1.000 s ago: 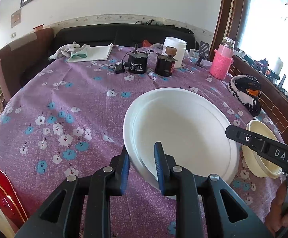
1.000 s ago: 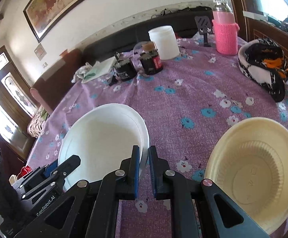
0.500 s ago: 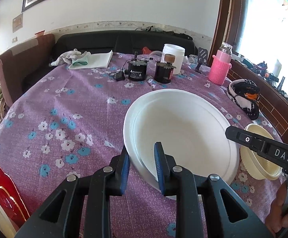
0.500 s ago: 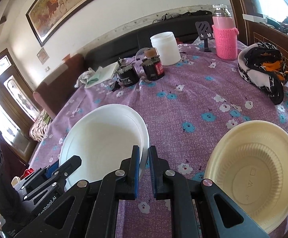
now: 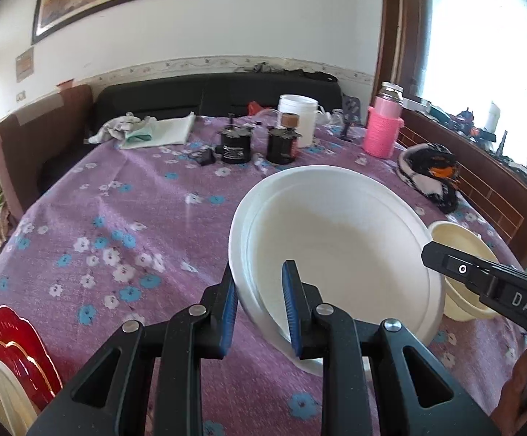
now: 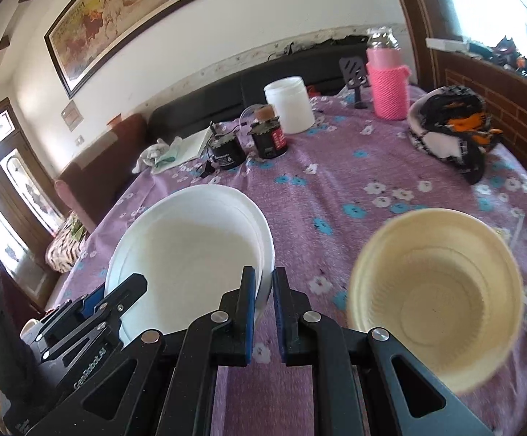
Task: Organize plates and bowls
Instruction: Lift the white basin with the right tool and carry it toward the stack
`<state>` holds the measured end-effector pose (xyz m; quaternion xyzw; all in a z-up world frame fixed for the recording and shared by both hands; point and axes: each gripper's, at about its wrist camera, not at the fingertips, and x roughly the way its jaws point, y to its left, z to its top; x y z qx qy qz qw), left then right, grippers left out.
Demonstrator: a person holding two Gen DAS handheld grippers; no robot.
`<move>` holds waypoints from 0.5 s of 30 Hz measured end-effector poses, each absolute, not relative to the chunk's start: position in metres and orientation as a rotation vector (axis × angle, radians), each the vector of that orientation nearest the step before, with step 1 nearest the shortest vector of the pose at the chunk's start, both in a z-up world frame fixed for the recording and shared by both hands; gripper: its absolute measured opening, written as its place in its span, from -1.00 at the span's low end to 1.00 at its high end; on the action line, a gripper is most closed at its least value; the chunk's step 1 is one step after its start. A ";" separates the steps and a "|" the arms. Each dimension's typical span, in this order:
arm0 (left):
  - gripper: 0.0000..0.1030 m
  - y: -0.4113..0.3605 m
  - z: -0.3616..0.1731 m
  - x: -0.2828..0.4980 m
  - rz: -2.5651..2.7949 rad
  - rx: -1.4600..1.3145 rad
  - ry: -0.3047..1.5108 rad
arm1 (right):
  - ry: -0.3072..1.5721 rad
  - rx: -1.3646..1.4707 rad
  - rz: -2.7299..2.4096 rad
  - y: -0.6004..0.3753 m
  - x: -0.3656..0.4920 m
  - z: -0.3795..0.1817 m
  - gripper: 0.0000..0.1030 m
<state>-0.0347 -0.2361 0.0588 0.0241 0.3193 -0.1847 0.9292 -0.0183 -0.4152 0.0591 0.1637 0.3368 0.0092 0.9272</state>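
**Two grippers carry one white plate by opposite rims**

Left wrist view: the left gripper (image 5: 258,303) has its jaws clenched on the near left rim of the white plate (image 5: 336,239), one pad outside the edge and one inside the well. The plate looks lifted off the purple flowered counter (image 5: 118,225) and tipped slightly, though the gap beneath it is hard to judge. The right gripper (image 5: 445,261) reaches in from the right at the plate's far rim. Past it sits a cream bowl (image 5: 456,236), and red plates (image 5: 20,348) stand at the lower left corner.

Right wrist view: the right gripper (image 6: 263,290) is clamped on the plate's (image 6: 190,239) right rim, jaws nearly closed on the thin edge. The left gripper (image 6: 118,290) grips the opposite side. The cream bowl (image 6: 434,290) lies just beside on the counter (image 6: 336,189), blurred.

To do this well, I would keep both hands moving at one pace and one height, so the plate neither twists nor slips from the thin grip, and steer it clear of the bowl before lowering it flat.
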 end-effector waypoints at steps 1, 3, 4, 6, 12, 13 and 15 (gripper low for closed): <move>-0.59 -0.237 0.059 -0.039 -0.386 0.055 0.655 | 0.688 0.340 0.013 -0.416 -0.022 0.060 -0.79; -0.59 -0.239 0.061 -0.044 -0.395 0.073 0.650 | 0.683 0.365 0.012 -0.419 -0.032 0.062 -0.79; -0.59 -0.240 0.062 -0.047 -0.403 0.075 0.651 | 0.683 0.370 0.011 -0.421 -0.036 0.063 -0.79; -0.58 -0.240 0.064 -0.053 -0.411 0.082 0.655 | 0.685 0.377 0.006 -0.422 -0.045 0.064 -0.78; -0.58 -0.233 0.071 -0.074 -0.418 0.104 0.648 | 0.688 0.388 0.008 -0.418 -0.067 0.070 -0.78; -0.58 -0.231 0.072 -0.078 -0.417 0.105 0.645 | 0.685 0.387 0.010 -0.417 -0.071 0.071 -0.78; -0.58 -0.227 0.074 -0.085 -0.415 0.110 0.641 | 0.676 0.388 0.016 -0.413 -0.078 0.075 -0.78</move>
